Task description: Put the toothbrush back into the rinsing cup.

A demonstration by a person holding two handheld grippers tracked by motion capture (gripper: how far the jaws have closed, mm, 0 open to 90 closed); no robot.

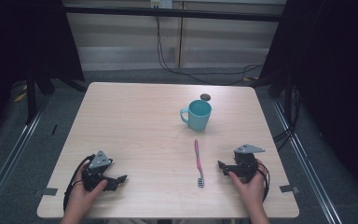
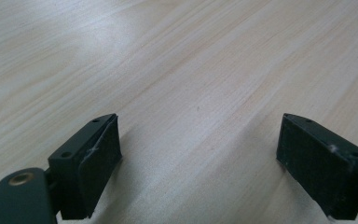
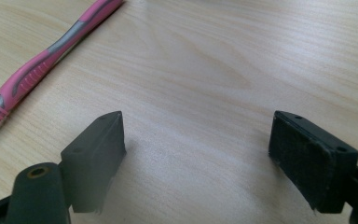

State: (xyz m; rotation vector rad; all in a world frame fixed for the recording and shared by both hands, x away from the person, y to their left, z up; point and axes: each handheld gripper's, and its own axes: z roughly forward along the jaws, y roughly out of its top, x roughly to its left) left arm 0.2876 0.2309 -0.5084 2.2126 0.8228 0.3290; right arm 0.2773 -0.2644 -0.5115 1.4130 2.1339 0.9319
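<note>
Toothbrush [image 1: 198, 163] lies just beside right tongs [image 1: 221, 165].

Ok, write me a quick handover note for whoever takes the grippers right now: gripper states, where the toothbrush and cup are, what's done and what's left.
Left gripper: open, empty, resting near the table's near left corner.
Right gripper: open, empty, near the right edge, jaws pointing toward the toothbrush.
Pink toothbrush: flat on the table just beside the right gripper, bristle head toward the person.
Teal cup: upright beyond the toothbrush, handle to the left; a small dark object lies behind it.
Done: nothing picked up.
Left: probably grasp the toothbrush with the right gripper and stand it in the cup.
</note>
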